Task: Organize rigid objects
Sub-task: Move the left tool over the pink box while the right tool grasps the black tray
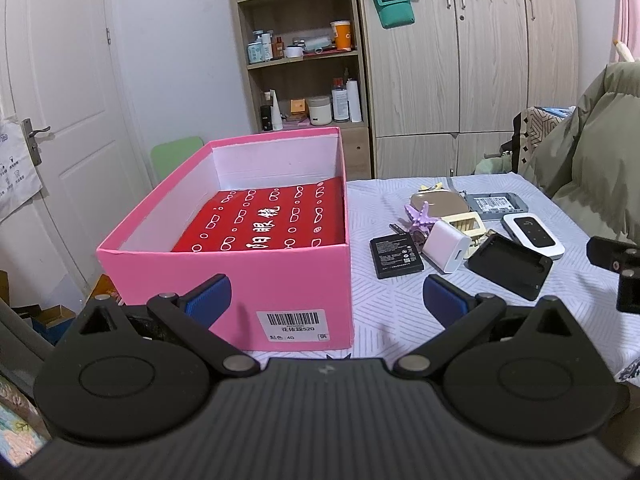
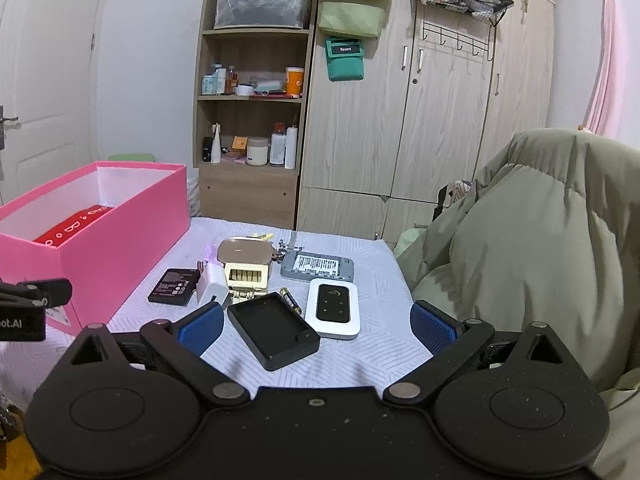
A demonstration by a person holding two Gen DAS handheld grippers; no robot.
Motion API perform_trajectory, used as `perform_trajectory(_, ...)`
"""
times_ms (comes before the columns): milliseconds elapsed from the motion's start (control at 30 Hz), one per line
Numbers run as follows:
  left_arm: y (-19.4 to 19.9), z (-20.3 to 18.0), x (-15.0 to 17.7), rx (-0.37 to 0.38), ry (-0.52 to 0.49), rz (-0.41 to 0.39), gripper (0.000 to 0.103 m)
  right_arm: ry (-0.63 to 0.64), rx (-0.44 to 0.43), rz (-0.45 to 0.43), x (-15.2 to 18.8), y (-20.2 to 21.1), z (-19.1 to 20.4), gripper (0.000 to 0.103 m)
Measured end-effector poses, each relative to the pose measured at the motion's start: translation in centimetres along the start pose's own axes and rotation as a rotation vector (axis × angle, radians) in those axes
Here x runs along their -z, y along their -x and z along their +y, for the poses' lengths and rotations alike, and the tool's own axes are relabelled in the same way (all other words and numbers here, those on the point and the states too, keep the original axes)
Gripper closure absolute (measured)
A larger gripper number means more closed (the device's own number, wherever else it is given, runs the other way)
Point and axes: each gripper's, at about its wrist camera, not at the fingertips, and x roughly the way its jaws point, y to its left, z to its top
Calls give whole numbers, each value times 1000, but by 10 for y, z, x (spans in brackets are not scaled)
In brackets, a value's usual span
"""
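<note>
A pink box (image 1: 288,276) stands open on the table with a red case (image 1: 272,216) inside; it also shows at the left of the right wrist view (image 2: 132,240). Right of it lies a cluster: a black battery (image 1: 396,256), a white charger (image 1: 446,248), a black tray (image 1: 510,266), a white pocket router (image 1: 534,236), a grey cover (image 1: 494,202) and a beige case (image 1: 438,202). My left gripper (image 1: 326,300) is open and empty before the box. My right gripper (image 2: 316,324) is open and empty, just short of the black tray (image 2: 274,330) and router (image 2: 334,310).
The table has a pale patterned cloth (image 2: 360,356). An olive padded jacket (image 2: 540,248) lies at the right. A shelf unit (image 2: 252,112) and wardrobe (image 2: 432,120) stand behind. A white door (image 1: 60,120) is at the left.
</note>
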Motion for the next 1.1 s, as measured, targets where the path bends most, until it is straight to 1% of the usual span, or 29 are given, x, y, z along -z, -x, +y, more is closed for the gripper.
perform_trajectory(133, -1, -1, 0, 4, -11, 14, 0, 7, 2, -1, 0, 0, 1, 2)
perform_trajectory(200, -3, -2, -1, 11, -24, 34, 0, 10, -3, -4, 1, 0, 1, 2)
perform_trajectory(267, -5, -2, -3, 22, -20, 64, 0, 13, -25, -19, 2, 0, 0, 2)
perform_trajectory(333, -6, 1, -7, 53, 15, 97, 0, 21, -67, -47, 4, -1, -2, 2)
perform_trajectory(400, -4, 3, -12, 106, 41, 109, 0, 33, -124, -94, 8, -8, -6, 2)
perform_trajectory(433, -4, 2, -14, 129, 31, 116, 0, 35, -148, -103, 10, -13, -8, 2)
perform_trajectory(500, -2, 1, -20, 177, -13, 131, 1, 25, -169, -99, 11, -23, -12, 2)
perform_trajectory(567, -1, 1, -28, 206, -40, 147, 3, 19, -207, -120, 9, -25, -17, 2)
perform_trajectory(667, -2, 6, -40, 244, -93, 177, 4, 42, -305, -127, 1, -26, -21, 2)
perform_trajectory(733, -6, 11, -48, 256, -125, 207, 4, 80, -346, -112, -3, -28, -20, 2)
perform_trajectory(833, -10, 22, -61, 249, -142, 235, 4, 166, -380, -80, -6, -33, -16, 2)
perform_trajectory(933, -18, 34, -72, 260, -167, 290, 4, 233, -417, -23, -3, -45, -12, 2)
perform_trajectory(1000, -23, 42, -79, 242, -179, 315, 4, 245, -438, 30, -2, -55, -13, 2)
perform_trajectory(1100, -32, 55, -90, 205, -204, 326, 4, 230, -467, 106, -1, -74, -18, 4)
